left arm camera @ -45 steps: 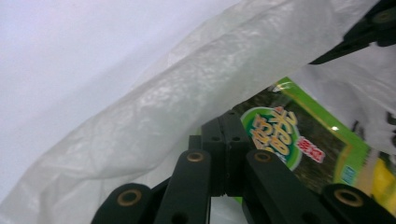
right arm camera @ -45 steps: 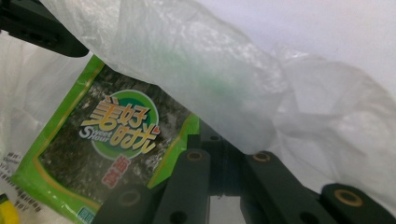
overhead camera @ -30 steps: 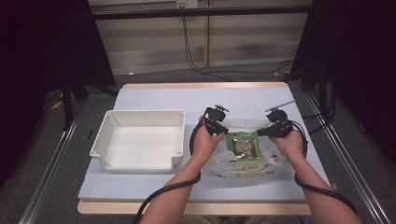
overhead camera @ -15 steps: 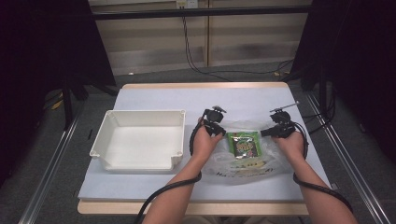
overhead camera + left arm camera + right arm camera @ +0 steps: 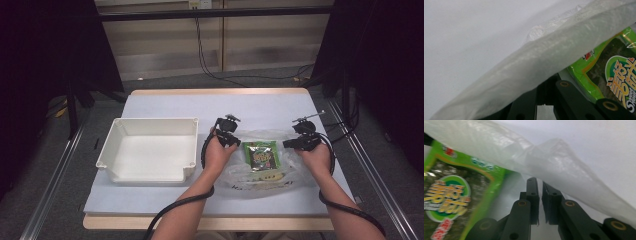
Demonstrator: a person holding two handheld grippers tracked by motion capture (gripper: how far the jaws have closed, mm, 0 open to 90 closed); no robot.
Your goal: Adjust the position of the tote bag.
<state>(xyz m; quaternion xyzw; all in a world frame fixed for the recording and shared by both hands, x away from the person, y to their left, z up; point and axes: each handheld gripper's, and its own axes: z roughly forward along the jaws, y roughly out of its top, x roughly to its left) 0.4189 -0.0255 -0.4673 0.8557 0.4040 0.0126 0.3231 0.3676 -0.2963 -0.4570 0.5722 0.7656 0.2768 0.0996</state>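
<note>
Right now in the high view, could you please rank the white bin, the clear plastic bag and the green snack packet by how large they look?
1. white bin, clearly the largest.
2. clear plastic bag, somewhat smaller, though its see-through edges are hard to trace.
3. green snack packet, by far the smallest, lying inside the bag.

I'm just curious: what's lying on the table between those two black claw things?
In the high view, a green snack packet inside a clear plastic bag lies between the left gripper and right gripper.
</note>
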